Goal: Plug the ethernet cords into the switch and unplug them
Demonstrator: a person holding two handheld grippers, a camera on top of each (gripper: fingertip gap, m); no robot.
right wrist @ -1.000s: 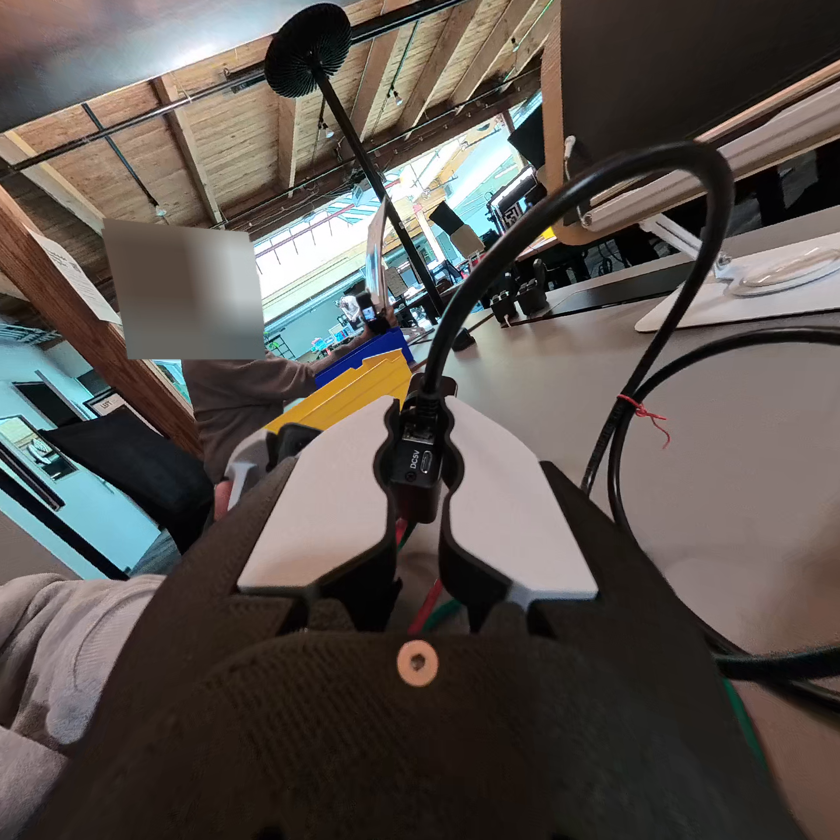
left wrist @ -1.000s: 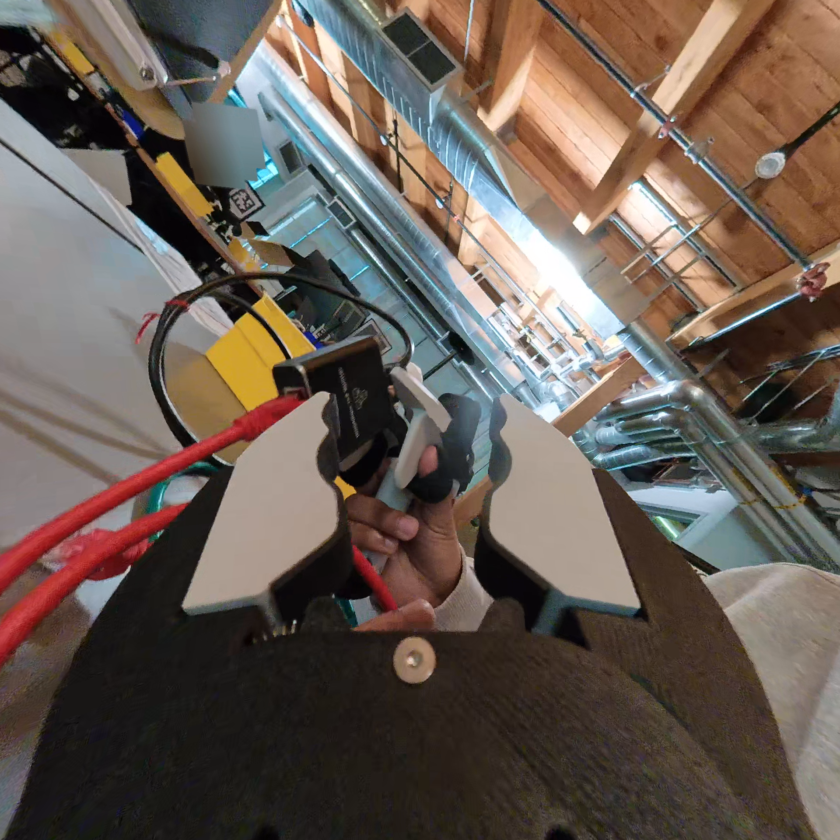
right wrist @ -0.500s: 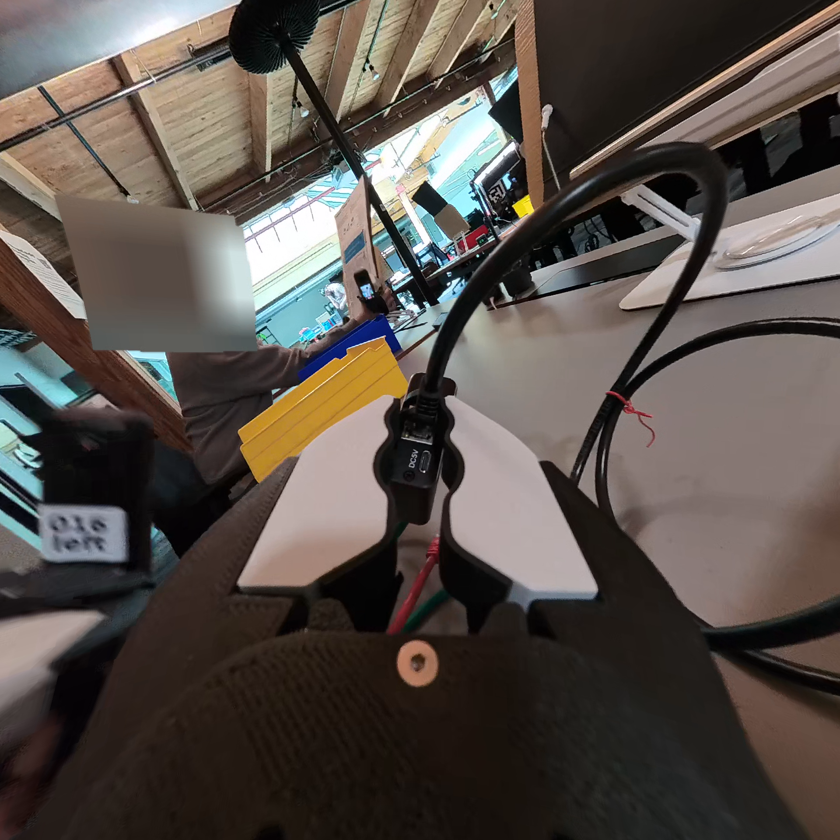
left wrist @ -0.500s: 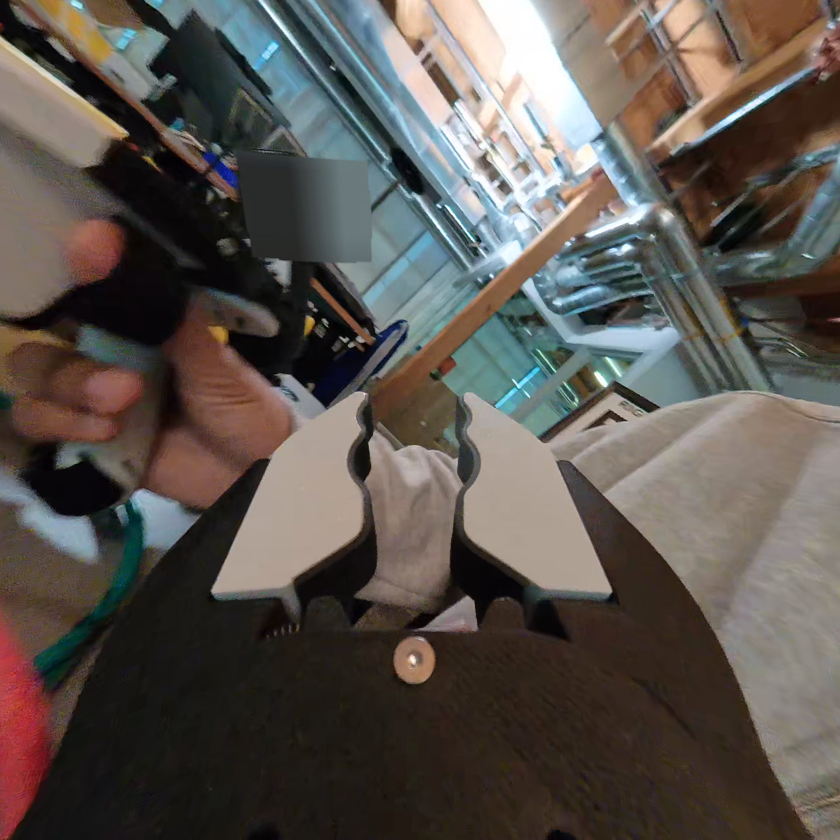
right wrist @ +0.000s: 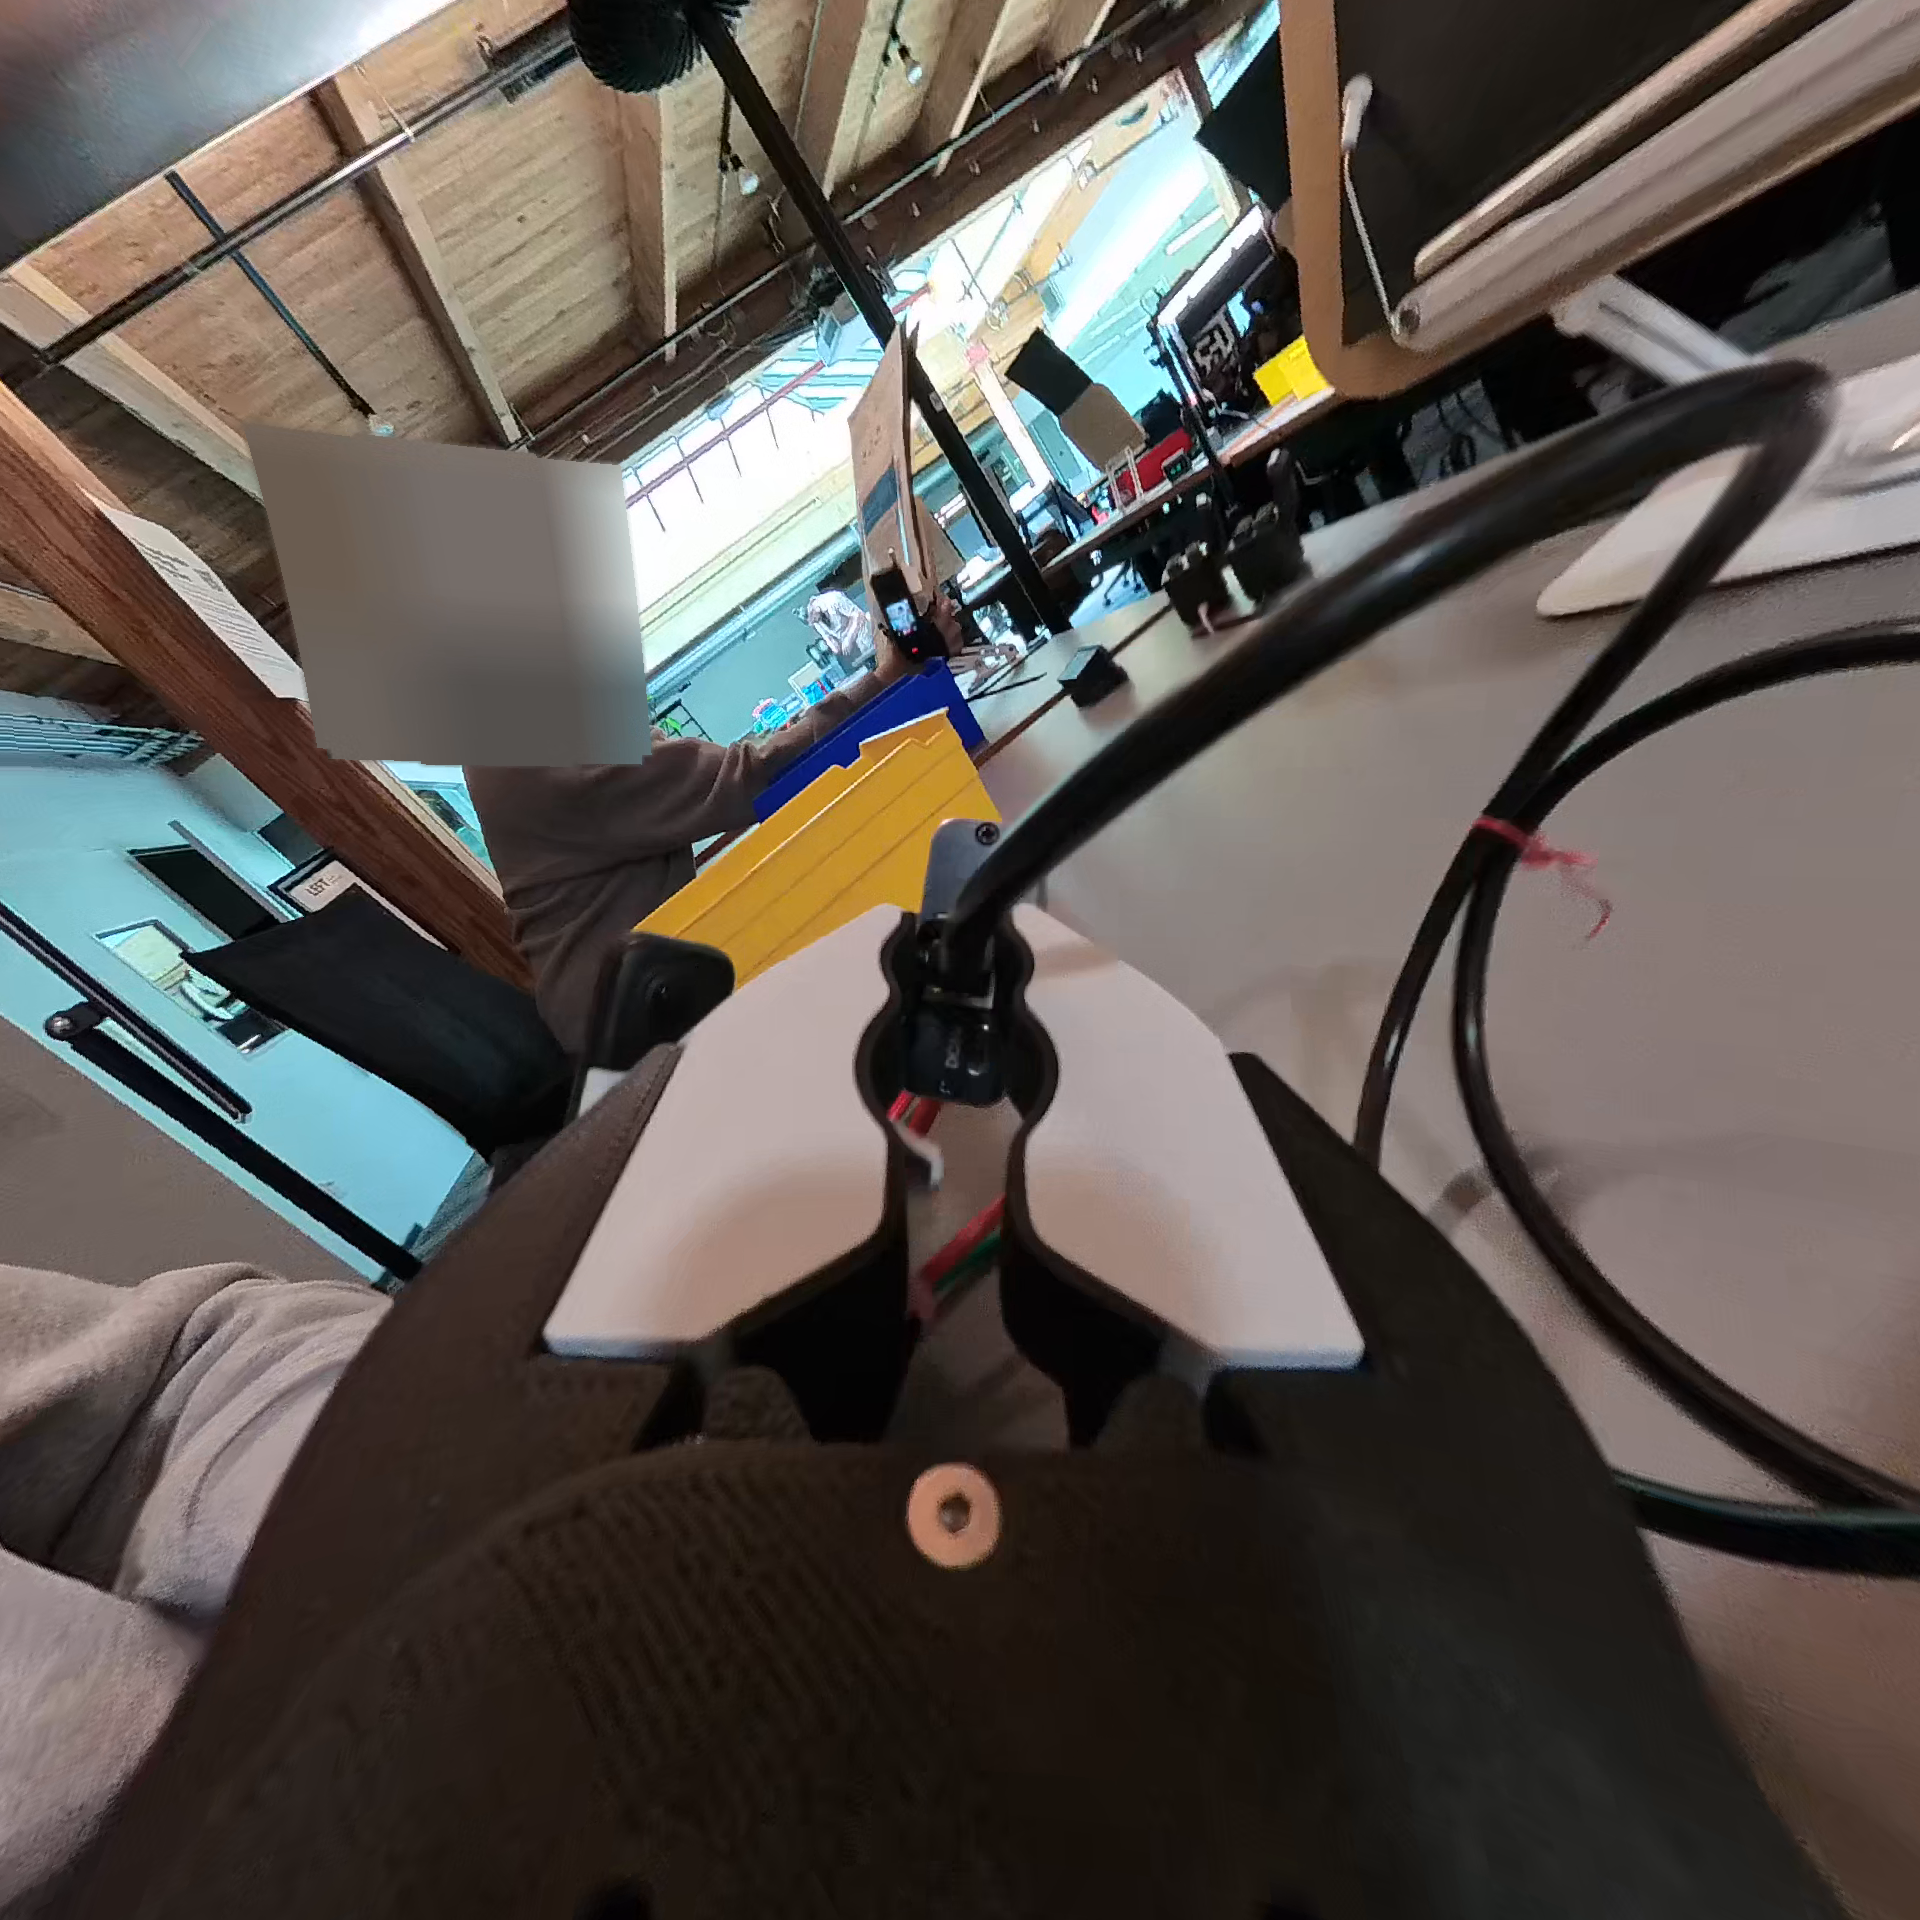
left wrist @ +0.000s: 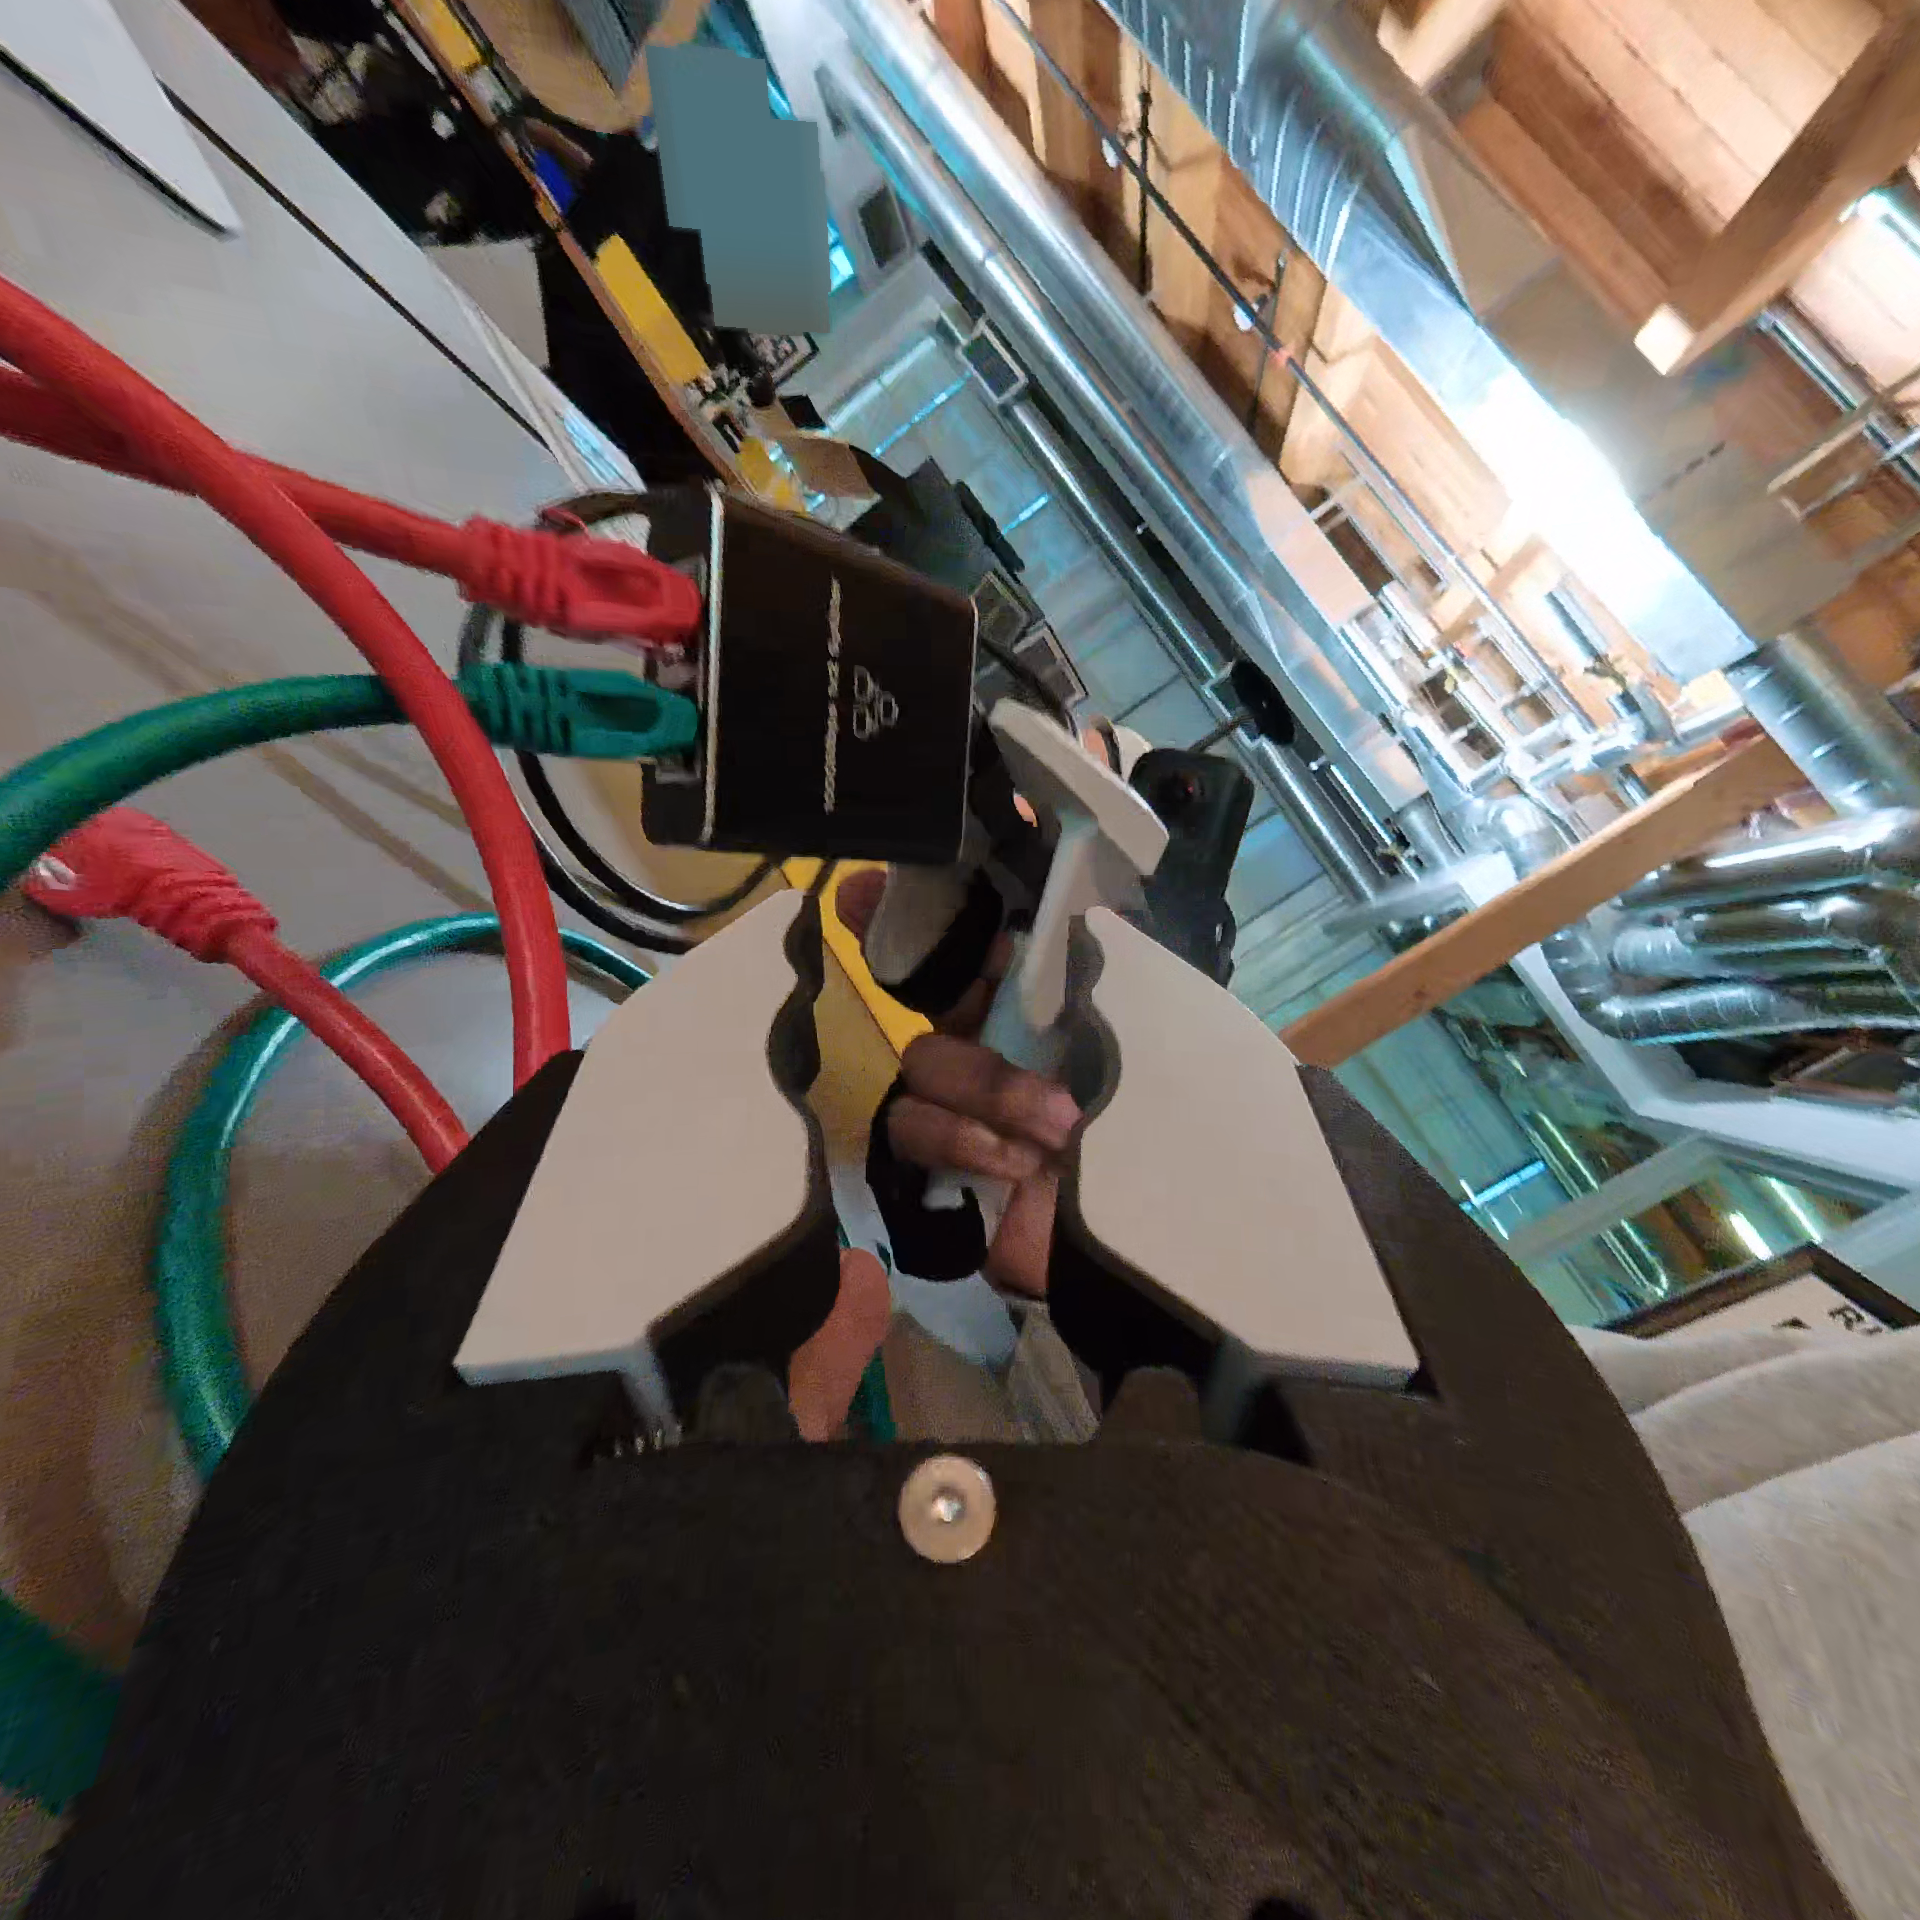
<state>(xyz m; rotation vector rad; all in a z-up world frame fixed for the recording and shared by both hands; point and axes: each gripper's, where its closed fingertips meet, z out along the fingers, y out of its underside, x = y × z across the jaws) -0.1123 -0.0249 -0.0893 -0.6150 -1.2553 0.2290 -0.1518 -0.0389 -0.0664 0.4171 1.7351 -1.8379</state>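
We see a glossy black plastic switch (left wrist: 831, 717), ribbed rubbery boots on the red cord (left wrist: 561, 587) and green cord (left wrist: 561, 712). Our gripper fingers (left wrist: 665, 1143) are smooth matt white plates on rough, layered black plastic. Table (right wrist: 1299, 831) matt grey; black cable (right wrist: 1351, 582) smooth; far ceiling (right wrist: 520, 208) bare wood; ducts (left wrist: 1195, 343) shiny metal.

Left claw (left wrist: 940, 1023) swung back toward the switch (left wrist: 831, 717) after veering off to the sleeve half a second ago; jaws wider now, holding nothing. Red plug (left wrist: 582, 592) and green plug (left wrist: 577, 710) (both seated) back in sight. Right claw (right wrist: 956, 1023) tilted slightly.
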